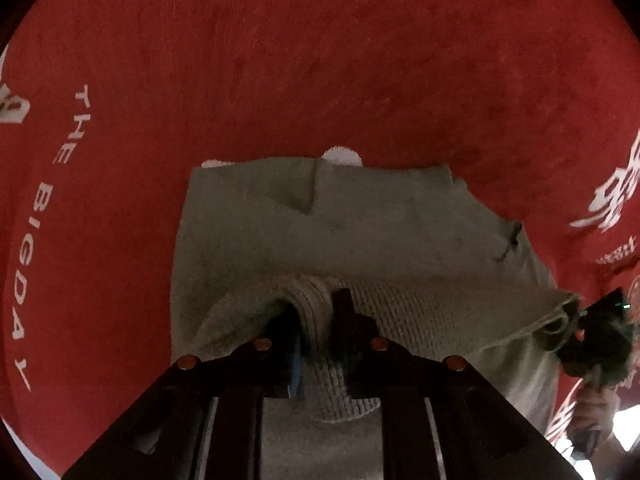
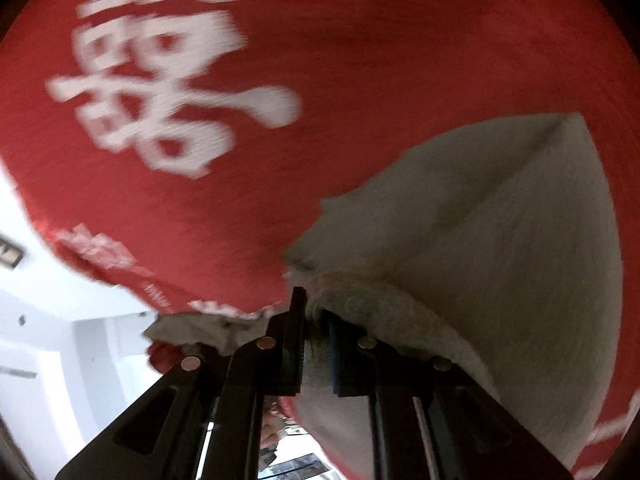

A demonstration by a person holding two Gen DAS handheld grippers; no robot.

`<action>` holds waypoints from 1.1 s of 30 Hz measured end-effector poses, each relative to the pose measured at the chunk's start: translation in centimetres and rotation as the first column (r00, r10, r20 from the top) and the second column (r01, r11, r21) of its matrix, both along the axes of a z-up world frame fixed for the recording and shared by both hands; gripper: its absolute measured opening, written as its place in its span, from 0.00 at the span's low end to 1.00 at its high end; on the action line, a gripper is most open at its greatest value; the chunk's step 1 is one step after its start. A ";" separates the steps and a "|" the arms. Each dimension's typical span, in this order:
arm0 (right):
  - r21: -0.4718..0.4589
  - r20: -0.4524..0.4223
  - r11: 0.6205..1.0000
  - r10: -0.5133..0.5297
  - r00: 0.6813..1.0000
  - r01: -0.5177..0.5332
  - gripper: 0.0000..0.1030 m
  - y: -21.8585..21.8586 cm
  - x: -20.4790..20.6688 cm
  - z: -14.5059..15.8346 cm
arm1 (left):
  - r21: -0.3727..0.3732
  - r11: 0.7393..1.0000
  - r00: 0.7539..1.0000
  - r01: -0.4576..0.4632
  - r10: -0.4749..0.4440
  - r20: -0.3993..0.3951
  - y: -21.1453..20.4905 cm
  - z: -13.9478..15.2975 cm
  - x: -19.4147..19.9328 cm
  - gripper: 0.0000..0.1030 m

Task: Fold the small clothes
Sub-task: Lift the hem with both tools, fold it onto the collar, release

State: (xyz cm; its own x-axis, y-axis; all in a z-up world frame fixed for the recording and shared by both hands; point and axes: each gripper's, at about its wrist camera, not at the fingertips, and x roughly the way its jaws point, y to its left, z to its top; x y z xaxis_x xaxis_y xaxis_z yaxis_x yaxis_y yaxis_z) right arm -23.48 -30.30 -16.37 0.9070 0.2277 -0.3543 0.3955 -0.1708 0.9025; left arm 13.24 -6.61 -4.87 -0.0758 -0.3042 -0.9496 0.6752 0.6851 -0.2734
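Lying under it all: red cloth with white letters.
Left gripper: squeezed tight on a bunched fold of the gray garment, at its ribbed near edge.
Gray garment: spread flat on the red cloth, with its near edge lifted up.
White bit: peeks out past the garment's far edge.
Right gripper: pinched on the garment's fuzzy right corner, close to the red cloth's edge. This view is blurry.

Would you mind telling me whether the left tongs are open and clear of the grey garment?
No, the left tongs are shut on a ribbed fold of the grey garment.
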 end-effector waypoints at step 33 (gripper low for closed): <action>-0.350 -0.466 0.864 0.174 0.867 -0.362 0.49 -3.6 2.1 6.6 | 0.220 0.975 0.957 -0.020 -0.046 0.288 1.2 1.8 2.5 0.79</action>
State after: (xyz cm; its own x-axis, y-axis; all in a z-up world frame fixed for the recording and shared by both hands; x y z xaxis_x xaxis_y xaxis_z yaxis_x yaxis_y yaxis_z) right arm -21.41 -33.91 -9.74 0.5832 0.1874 -0.7904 0.7132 0.3476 0.6087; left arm 15.77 -5.45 -3.03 0.2095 -0.0878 -0.9739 0.7119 0.6965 0.0903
